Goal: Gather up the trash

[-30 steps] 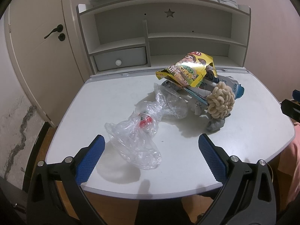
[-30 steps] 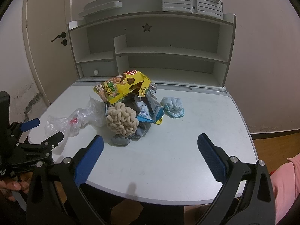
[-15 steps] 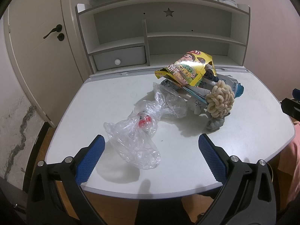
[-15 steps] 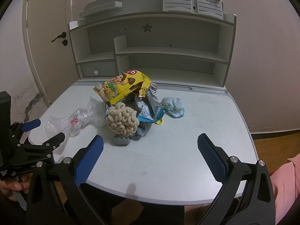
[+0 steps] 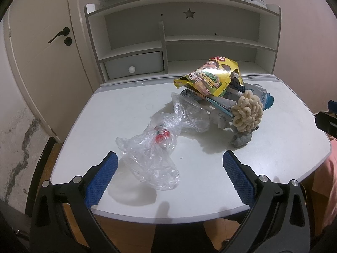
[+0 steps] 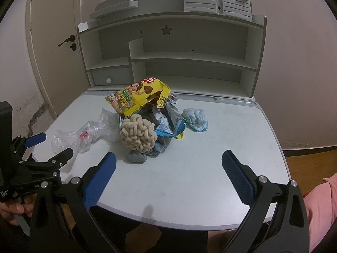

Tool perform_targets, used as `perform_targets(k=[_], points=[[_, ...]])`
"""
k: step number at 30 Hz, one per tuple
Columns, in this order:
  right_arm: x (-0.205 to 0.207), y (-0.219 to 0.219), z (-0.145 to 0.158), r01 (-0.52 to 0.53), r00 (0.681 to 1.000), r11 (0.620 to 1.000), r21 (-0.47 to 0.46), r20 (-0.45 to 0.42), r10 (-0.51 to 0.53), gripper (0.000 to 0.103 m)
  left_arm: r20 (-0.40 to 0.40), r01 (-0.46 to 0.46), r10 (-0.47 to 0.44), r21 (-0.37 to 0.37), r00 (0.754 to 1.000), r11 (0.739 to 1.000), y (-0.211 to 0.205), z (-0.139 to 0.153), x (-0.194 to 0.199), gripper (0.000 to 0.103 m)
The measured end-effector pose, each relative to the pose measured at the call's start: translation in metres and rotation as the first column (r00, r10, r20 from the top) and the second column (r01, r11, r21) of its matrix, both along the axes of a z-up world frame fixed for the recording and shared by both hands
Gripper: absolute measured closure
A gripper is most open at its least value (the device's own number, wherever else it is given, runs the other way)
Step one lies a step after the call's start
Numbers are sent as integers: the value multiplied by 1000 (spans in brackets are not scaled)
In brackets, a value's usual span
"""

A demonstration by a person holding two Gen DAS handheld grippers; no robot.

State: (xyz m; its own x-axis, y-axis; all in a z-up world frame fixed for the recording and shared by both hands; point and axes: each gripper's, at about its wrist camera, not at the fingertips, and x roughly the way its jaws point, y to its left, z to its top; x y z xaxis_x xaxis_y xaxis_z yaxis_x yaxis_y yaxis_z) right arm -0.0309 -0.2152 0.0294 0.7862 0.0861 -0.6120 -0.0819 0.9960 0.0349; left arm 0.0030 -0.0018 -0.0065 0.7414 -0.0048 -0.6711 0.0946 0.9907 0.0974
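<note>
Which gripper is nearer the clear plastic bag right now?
Left. The left gripper is open right at the clear plastic bag, its near end between the fingers. The right gripper is open farther right, facing the pile's other side.

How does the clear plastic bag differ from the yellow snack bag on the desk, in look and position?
The clear plastic bag is see-through and lies low at the near left; the yellow snack bag is opaque, printed and torn open, propped on top of the pile behind it. The clear one lies mostly apart; the yellow one rests on other wrappers. Both are crumpled and ungrasped.
</note>
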Motion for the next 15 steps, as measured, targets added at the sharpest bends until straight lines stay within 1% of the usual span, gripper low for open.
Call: perform_targets(k=[9, 13, 15], points=[[1, 0, -1, -1, 1000, 1000, -1, 0, 1, 6, -1, -3, 3, 1, 1000, 1000, 1, -2, 1, 6], [2, -1, -2, -4, 1000, 1000, -1, -7, 4, 6, -12, -13, 13, 14, 1000, 1000, 5, -8, 8, 6], [4, -3, -4, -7, 1000, 1000, 1, -17, 7, 6, -25, 3, -2, 27, 1000, 1000, 7, -10, 15, 6]])
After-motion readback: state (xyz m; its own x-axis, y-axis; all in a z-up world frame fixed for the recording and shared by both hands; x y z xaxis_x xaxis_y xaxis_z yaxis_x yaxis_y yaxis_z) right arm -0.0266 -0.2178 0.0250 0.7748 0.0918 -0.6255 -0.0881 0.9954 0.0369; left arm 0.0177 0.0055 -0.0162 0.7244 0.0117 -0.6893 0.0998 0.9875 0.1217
